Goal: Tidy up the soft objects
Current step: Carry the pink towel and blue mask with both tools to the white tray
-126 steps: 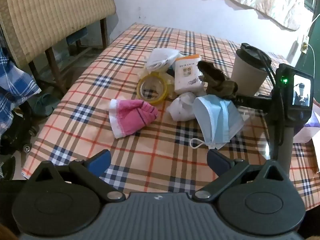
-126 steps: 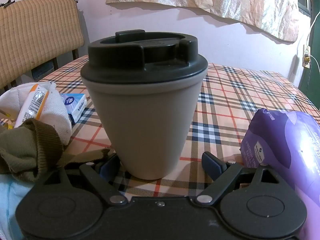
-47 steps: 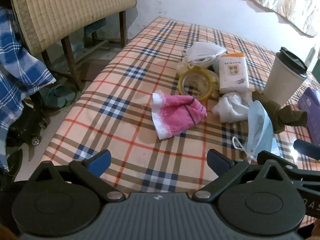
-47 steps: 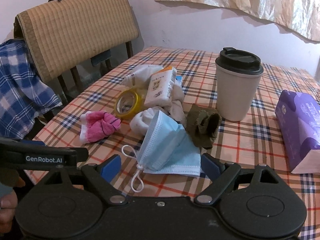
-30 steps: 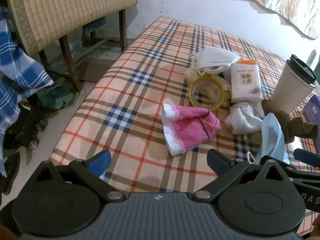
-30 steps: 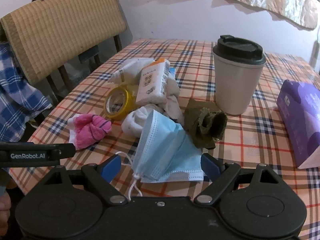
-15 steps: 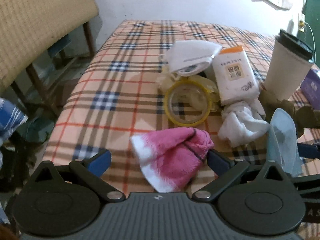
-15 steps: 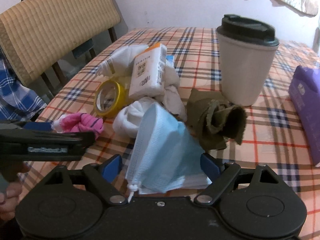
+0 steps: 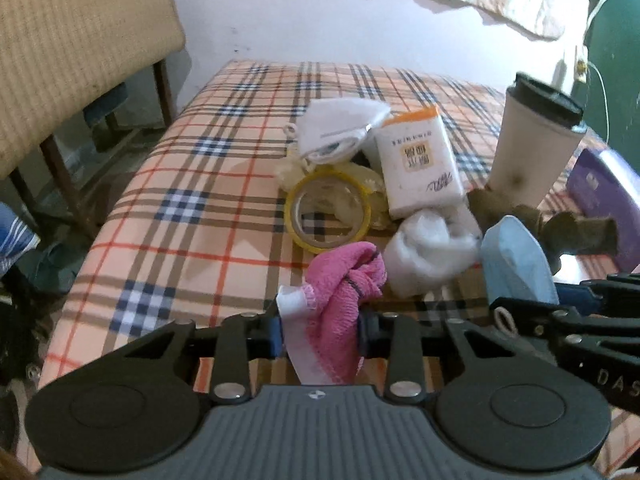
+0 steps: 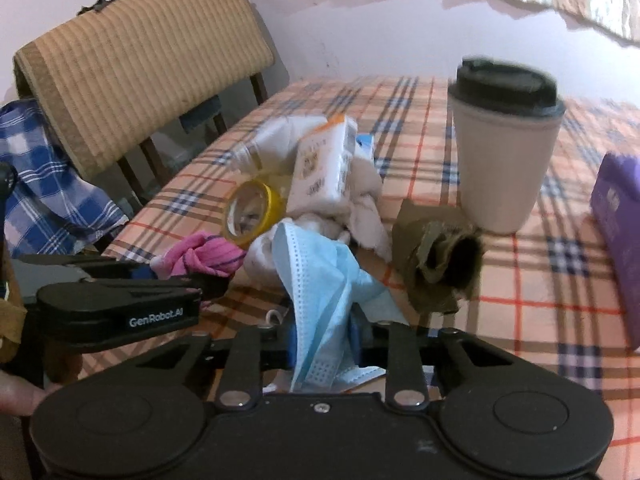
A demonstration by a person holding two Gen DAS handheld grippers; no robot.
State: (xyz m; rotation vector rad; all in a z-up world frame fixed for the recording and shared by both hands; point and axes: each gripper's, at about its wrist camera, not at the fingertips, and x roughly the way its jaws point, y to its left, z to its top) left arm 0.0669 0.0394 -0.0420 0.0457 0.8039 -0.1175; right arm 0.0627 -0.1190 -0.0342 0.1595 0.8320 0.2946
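Plaid cloth covers the bench, and at its near edge the left claw has just been closing and now pinches the pink sock. Just right of it, the right claw has likewise just closed, gripping the blue face mask. Lifting both straight up should free them without dragging the white cloth or the tape roll behind them. Farther back stand a tissue pack and a lidded cup, somewhat blurred. A woven chair back sits far left against the pale wall.
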